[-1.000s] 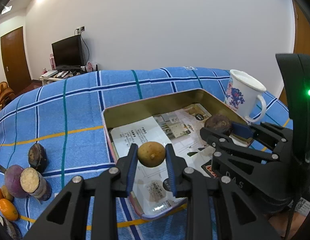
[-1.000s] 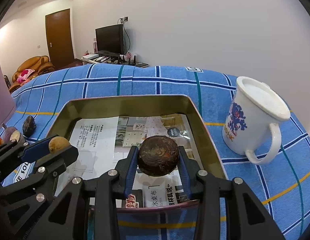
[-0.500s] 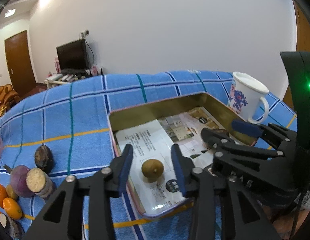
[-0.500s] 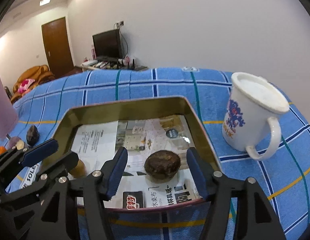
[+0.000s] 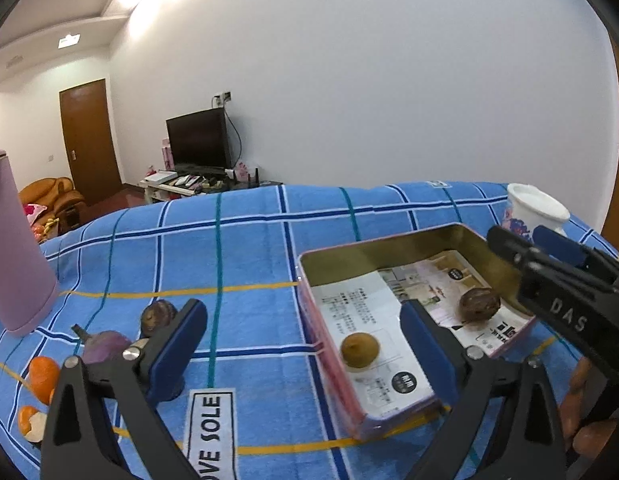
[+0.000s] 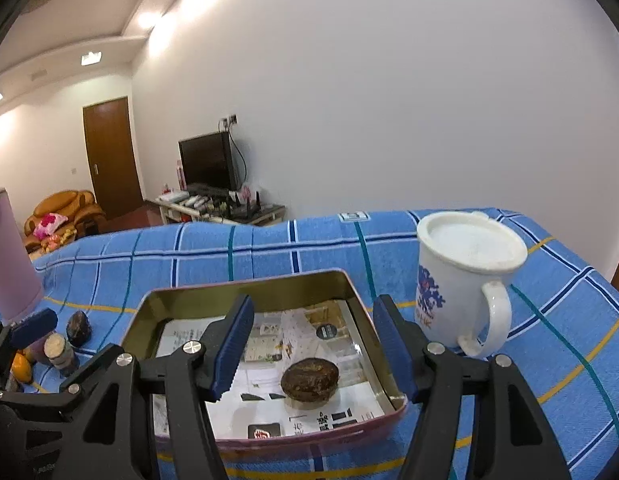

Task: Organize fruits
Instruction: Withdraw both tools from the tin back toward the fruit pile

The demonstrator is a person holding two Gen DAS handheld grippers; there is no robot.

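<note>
Tin tray [image 6: 245, 288]: dark brown fruit [image 6: 309, 379] inside, below right gripper [image 6: 313, 350], jaws apart, empty. Left view only: tan fruit [image 5: 359, 350] in tray's near end; left gripper [image 5: 305, 354] opening, empty. Mug [image 6: 465, 276] beside tray's right wall; loose fruits [image 5: 109, 346] well left

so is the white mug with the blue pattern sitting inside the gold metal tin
No, the white mug with the blue pattern stands on the blue checked cloth beside the gold metal tin, outside its right wall.
</note>
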